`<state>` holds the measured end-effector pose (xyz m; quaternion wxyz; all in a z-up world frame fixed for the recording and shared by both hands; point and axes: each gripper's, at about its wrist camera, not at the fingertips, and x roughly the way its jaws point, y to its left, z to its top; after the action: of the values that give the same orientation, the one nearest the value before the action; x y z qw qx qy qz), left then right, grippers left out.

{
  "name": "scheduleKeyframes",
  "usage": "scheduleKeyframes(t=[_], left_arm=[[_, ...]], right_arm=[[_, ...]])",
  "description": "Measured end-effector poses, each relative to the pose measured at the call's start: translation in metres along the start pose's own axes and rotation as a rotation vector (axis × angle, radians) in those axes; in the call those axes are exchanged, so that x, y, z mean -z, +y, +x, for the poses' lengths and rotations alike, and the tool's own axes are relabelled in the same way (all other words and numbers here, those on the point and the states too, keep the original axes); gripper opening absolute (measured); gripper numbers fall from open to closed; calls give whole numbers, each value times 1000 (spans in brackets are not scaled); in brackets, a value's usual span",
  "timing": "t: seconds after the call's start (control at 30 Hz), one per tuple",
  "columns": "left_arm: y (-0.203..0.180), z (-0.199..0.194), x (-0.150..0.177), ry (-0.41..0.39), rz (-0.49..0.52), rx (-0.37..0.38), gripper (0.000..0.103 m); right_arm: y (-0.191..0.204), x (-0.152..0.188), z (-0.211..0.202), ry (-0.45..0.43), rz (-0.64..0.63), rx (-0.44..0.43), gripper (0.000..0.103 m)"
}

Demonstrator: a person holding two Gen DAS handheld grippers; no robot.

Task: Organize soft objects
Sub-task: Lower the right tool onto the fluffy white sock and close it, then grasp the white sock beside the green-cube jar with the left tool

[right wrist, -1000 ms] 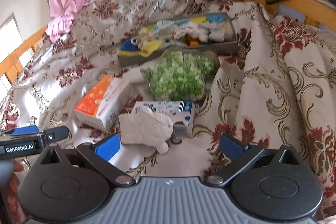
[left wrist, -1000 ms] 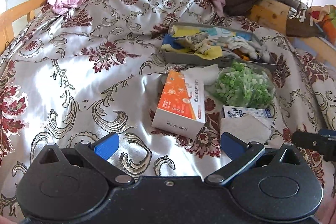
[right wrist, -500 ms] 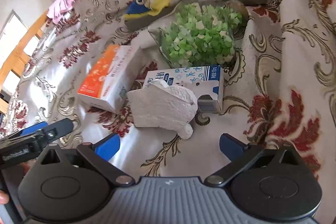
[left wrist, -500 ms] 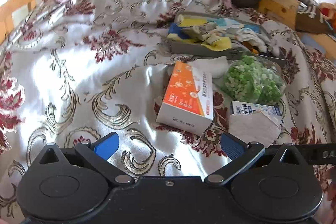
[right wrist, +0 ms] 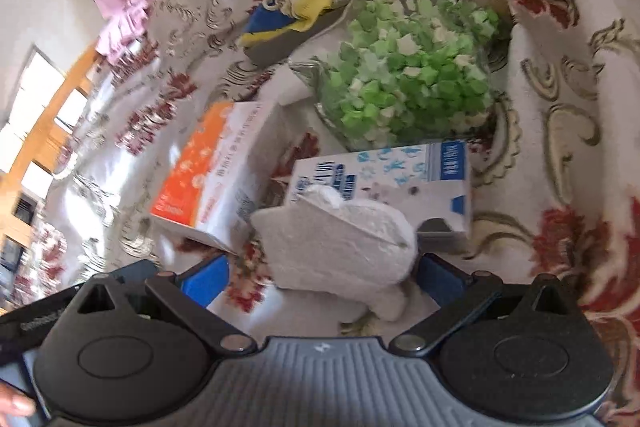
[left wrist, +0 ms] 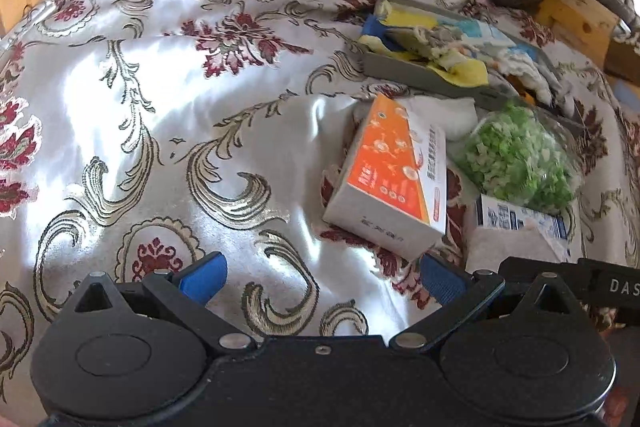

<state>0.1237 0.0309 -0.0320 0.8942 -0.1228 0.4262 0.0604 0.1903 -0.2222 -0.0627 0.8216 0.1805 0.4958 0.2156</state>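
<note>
Item one: right gripper [right wrist: 320, 277]. We note it has come forward and down over the last second; its jaws stand wide, and the white plush toy [right wrist: 336, 247] now lies between the blue pads, apparently not yet pinched. We judge this a closing approach to the first pick.

Item two: white plush toy. It rests on the bedspread [left wrist: 168, 131], leaning against the blue-and-white carton [right wrist: 404, 171], with the orange-and-white box [right wrist: 216, 163] just to its left.

Item three: bag of green foam bits [right wrist: 408, 75], beyond the carton, unmoved.

Item four: grey tray [left wrist: 424, 75], far side, already stacked with cloths; we take it as the likely destination.

Item five: left gripper [left wrist: 320, 277]. Jaws wide, empty, hanging over bare bedspread left of the orange-and-white box; it has drifted nearer the objects.
</note>
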Motion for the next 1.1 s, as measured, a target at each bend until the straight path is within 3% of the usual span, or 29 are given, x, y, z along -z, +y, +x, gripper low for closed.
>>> scheduleKeyframes(t=[0.23,0.37,0.53,0.63,0.7,0.97,1.1], left_arm=[[-2,-3,-11,-64,8,14,102],[-7,-3,-23,-110,45,40,102],[-12,4,-42,-147,115,101,102],[-15,12,-53,-161,141,133,102],[-16,19,-60,-163,157,163,102],[-35,50,-85,-165,316,262,102],[-47,68,-102,-145,424,314,102]], right_arm=[[1,-5,-11,-67,27,-93,99],[2,-6,-15,-89,20,-120,85],[15,-5,-19,-103,-58,-143,77],[22,-3,-15,-98,-103,-113,66],[22,-3,-14,-90,-112,-94,63],[20,-3,-16,-121,-135,-50,21],[20,-4,-19,-146,-152,-55,15]])
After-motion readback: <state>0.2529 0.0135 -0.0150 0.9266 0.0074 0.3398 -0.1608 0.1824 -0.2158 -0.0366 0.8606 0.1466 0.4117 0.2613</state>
